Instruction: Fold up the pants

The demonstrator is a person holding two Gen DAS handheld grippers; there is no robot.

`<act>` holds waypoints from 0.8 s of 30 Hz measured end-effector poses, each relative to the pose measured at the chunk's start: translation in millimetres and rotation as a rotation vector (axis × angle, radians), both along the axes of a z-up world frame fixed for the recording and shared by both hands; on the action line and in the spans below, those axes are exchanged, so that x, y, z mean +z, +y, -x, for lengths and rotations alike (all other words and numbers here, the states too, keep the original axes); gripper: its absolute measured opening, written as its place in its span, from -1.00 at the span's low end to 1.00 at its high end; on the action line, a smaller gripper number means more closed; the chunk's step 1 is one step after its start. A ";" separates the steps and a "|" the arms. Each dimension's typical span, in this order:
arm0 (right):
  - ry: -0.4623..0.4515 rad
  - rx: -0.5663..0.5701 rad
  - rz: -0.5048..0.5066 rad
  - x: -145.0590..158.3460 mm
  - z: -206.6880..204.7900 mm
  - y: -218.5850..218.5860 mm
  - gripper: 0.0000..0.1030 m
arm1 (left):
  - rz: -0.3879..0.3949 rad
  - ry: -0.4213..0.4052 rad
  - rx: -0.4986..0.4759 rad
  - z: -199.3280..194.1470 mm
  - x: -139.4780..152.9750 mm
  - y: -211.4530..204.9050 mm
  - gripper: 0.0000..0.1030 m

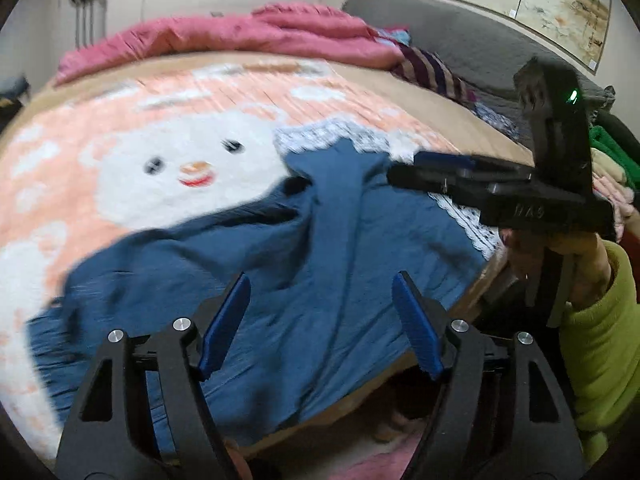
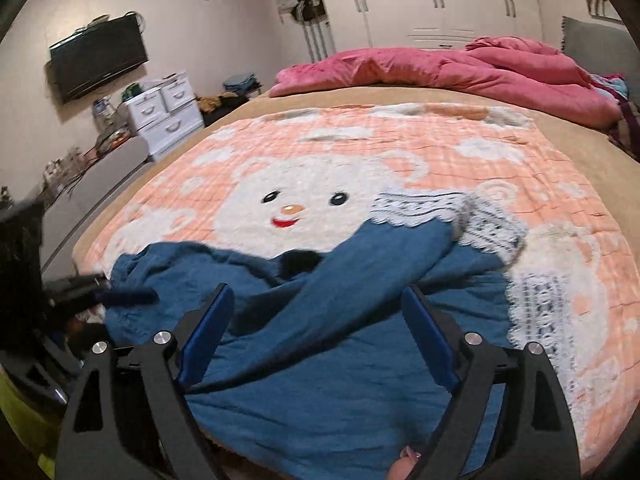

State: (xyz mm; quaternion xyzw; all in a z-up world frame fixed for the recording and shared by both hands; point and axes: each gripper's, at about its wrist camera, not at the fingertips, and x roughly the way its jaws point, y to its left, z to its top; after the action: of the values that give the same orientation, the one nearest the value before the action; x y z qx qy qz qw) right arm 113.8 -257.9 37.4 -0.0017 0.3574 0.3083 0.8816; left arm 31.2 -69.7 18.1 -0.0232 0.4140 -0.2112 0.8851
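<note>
With both the left gripper [image 1: 322, 328] and right gripper [image 2: 316, 340] spread empty above them, the rumpled pants [image 2: 320, 380] ahead could slip off the bed [image 2: 592, 148].

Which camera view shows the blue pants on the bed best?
The right wrist view: there the blue pants lie mostly in frame and fairly sharp, one leg crossing the rest towards the snowman blanket. The left wrist view shows the pants too, but blurred, with the right gripper covering their far edge.
</note>
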 end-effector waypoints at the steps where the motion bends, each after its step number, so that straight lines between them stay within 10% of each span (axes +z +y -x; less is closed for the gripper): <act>1: 0.000 -0.006 0.001 -0.3 -6.3 0.0 0.70 | 0.001 0.012 -0.007 -2.7 -3.2 -2.7 0.27; 5: -0.008 -0.028 0.076 3.5 -29.9 1.9 0.73 | 0.025 0.066 -0.047 -19.8 -18.6 -19.1 0.25; 17: 0.085 -0.060 0.306 -37.5 -127.2 69.9 0.73 | 0.112 0.159 -0.084 -52.3 -60.6 -30.4 -0.90; 24: 0.171 -0.133 0.373 -67.6 -176.4 93.4 0.66 | 0.083 0.115 -0.111 -44.4 -60.8 -40.6 -0.91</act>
State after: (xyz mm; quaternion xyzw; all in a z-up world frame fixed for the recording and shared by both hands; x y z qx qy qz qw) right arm 290.2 -164.4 -30.2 -0.1153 0.4811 0.1769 0.8508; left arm 75.6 -110.3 -42.7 -0.0490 0.4555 -0.2754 0.8451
